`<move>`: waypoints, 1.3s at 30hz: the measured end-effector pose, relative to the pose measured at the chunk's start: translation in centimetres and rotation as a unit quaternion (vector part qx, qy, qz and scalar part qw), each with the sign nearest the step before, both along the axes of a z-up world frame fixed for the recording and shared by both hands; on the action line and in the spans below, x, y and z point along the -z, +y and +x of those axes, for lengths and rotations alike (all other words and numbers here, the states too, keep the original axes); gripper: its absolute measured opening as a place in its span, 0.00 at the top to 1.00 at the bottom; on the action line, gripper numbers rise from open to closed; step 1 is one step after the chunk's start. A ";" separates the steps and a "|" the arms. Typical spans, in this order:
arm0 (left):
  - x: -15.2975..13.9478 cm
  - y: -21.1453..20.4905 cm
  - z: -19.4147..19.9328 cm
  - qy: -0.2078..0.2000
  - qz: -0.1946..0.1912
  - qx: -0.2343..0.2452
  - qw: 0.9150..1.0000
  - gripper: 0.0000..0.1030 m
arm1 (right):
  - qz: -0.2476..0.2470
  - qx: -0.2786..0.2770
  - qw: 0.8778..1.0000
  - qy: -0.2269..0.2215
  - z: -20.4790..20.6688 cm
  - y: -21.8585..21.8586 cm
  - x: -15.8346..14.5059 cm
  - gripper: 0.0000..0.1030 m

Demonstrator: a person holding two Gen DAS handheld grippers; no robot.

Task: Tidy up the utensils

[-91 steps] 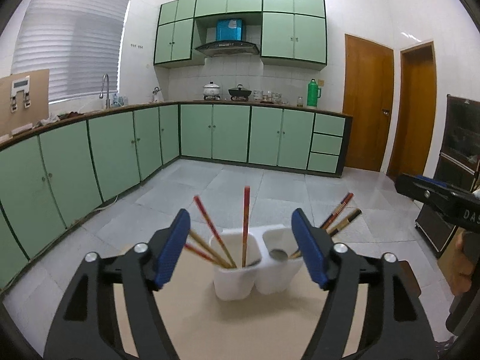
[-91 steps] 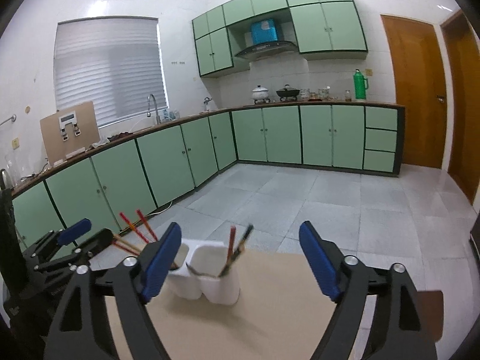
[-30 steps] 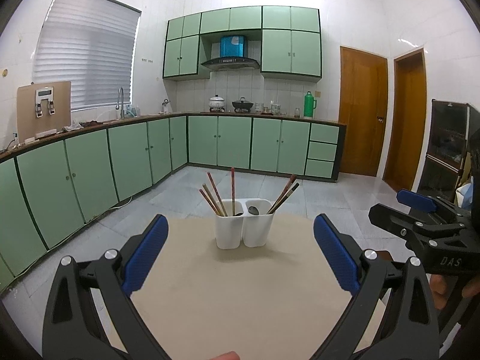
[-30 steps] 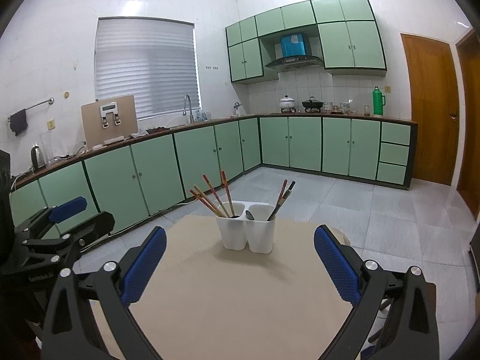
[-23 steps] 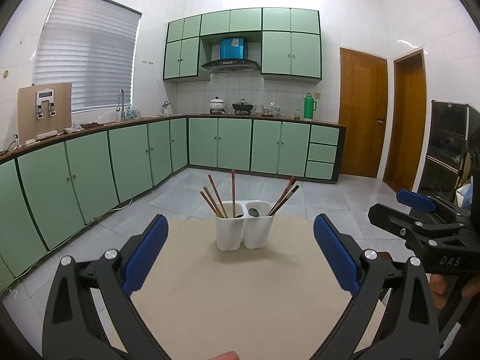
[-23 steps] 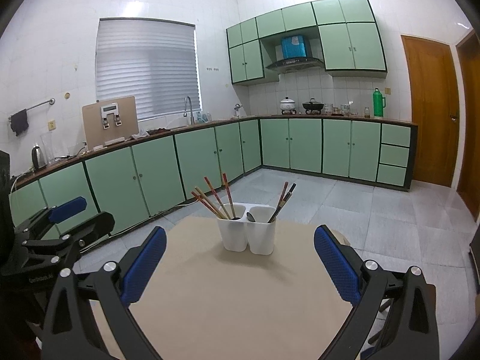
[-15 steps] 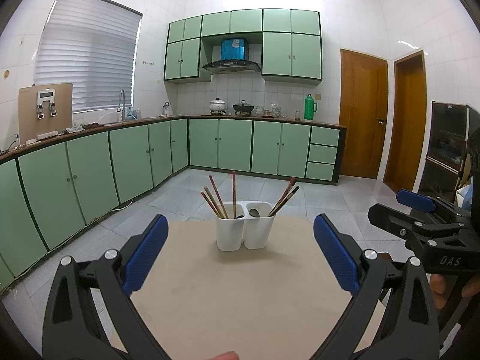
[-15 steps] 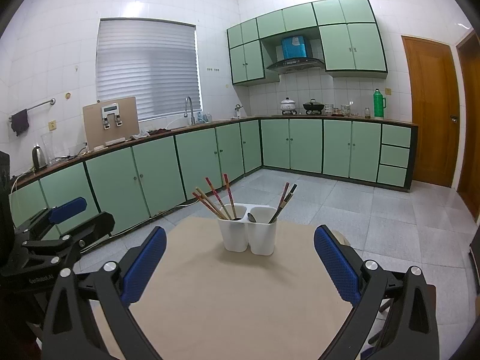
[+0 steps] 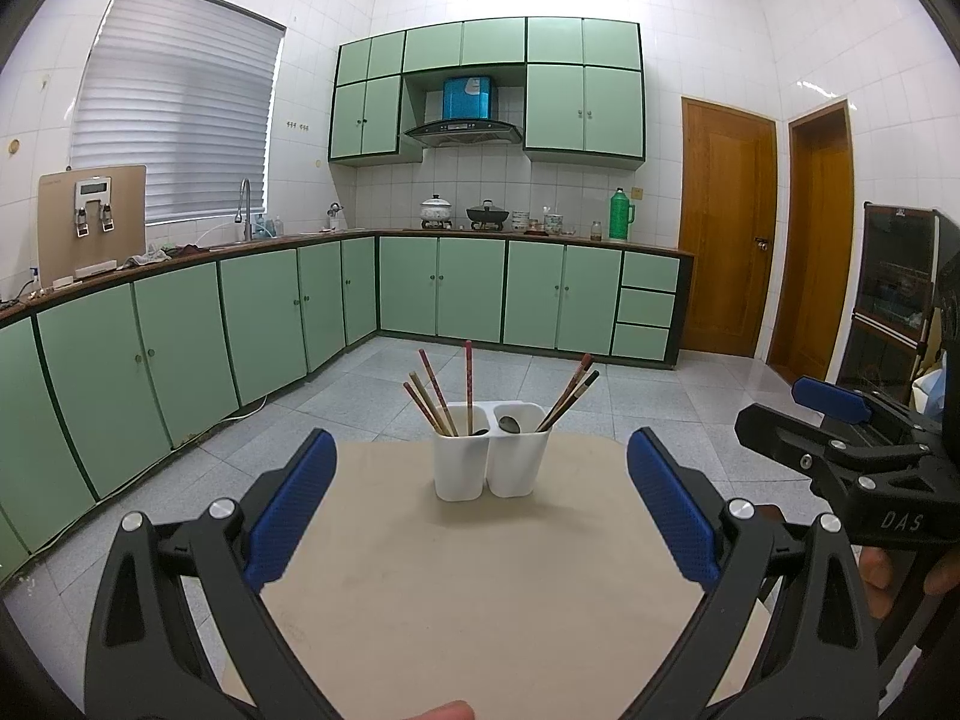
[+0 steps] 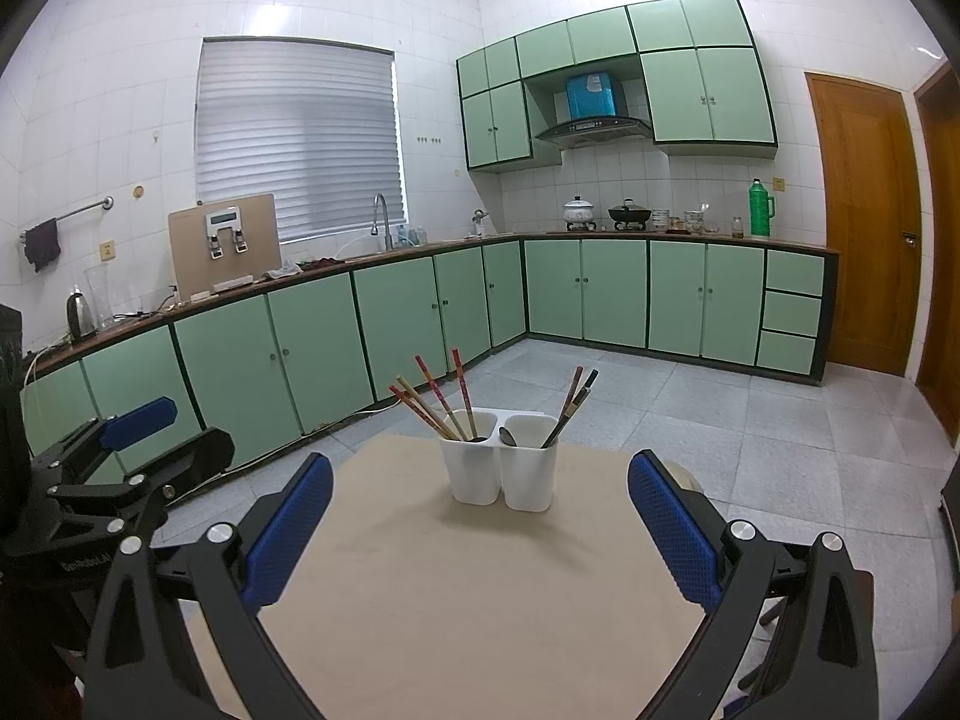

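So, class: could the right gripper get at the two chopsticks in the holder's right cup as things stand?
Probably yes: the right gripper is open, bare table lies before it, and the chopsticks lean clear of the holder.

Green cabinets (image 9: 468,294) are lining two walls under a dark countertop (image 10: 678,235). A green thermos (image 9: 621,215) is standing on it near a white pot (image 9: 435,207) and a black wok (image 9: 487,214). A tap (image 10: 380,219) is curving below the shuttered window (image 10: 297,138). Two wooden doors (image 9: 726,234) are standing shut. A kettle (image 10: 78,315) is sitting at the left.
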State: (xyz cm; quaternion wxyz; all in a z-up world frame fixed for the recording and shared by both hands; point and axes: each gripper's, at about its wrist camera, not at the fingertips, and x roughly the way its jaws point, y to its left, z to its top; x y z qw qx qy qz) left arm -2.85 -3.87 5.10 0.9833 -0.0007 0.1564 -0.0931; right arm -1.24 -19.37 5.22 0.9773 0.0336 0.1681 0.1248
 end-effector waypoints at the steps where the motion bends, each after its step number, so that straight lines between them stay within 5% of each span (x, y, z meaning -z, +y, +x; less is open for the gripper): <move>1: 0.0 0.0 0.0 0.000 0.000 0.000 1.000 0.08 | 0.000 0.000 1.000 0.000 0.0 0.0 0.0 0.06; 39: 0.0 -0.1 -0.1 0.006 0.000 0.001 1.000 0.08 | -0.002 -0.002 1.000 0.005 0.2 0.5 0.4 0.06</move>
